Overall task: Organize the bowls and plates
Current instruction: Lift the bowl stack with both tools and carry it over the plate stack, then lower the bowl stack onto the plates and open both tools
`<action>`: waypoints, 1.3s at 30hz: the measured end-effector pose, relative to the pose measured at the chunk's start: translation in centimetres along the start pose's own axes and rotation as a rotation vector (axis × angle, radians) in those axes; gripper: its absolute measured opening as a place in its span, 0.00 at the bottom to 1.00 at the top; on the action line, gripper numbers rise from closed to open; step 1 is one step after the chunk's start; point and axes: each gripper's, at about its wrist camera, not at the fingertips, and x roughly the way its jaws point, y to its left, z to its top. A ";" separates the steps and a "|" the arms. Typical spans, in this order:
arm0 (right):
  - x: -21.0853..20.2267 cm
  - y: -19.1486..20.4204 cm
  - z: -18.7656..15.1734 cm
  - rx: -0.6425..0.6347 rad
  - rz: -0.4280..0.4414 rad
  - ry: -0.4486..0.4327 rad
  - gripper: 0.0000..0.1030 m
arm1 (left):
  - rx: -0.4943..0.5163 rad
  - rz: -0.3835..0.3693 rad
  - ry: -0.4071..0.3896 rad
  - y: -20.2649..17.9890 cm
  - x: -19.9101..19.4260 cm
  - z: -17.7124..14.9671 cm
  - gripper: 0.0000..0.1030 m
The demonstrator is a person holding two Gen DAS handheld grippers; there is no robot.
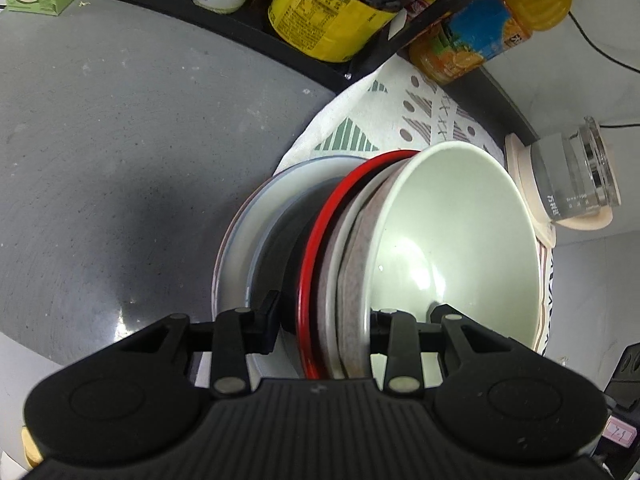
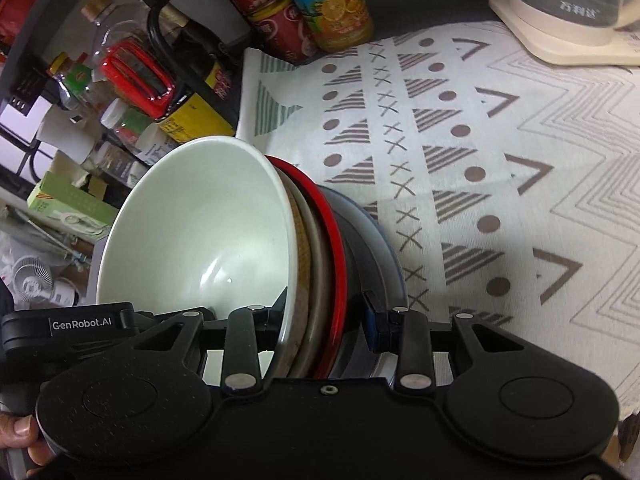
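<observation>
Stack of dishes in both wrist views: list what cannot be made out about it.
- Left wrist view: the stack's underside and any support are hidden by the left gripper body.
- Right wrist view: the blue-rimmed plate shows only an edge; the red-rimmed bowl covers it.
- Both views: the count of dishes between the pale green bowl and red rim is unclear; they overlap.

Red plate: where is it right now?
The red plate sits mid-stack, under the pale green bowl and above the grey-rimmed plate. Both hand-held grippers, left and right, clamp the stack.
</observation>
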 end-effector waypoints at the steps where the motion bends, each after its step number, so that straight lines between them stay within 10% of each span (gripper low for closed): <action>1: 0.1 -0.1 -0.2 0.012 -0.001 -0.004 0.33 | 0.009 -0.004 0.000 0.1 0.0 0.1 0.33; 16: -1.1 0.1 -2.0 0.113 -0.032 -0.128 0.34 | 0.097 -0.026 -0.023 0.5 -1.5 1.0 0.40; 29: -6.3 -0.3 -2.9 0.124 -0.060 -0.250 0.73 | 0.188 0.012 -0.125 -0.1 -4.7 1.7 0.78; 39: -10.2 0.0 -6.4 0.094 -0.071 -0.311 0.87 | 0.229 -0.001 -0.194 -0.3 -8.2 -1.1 0.80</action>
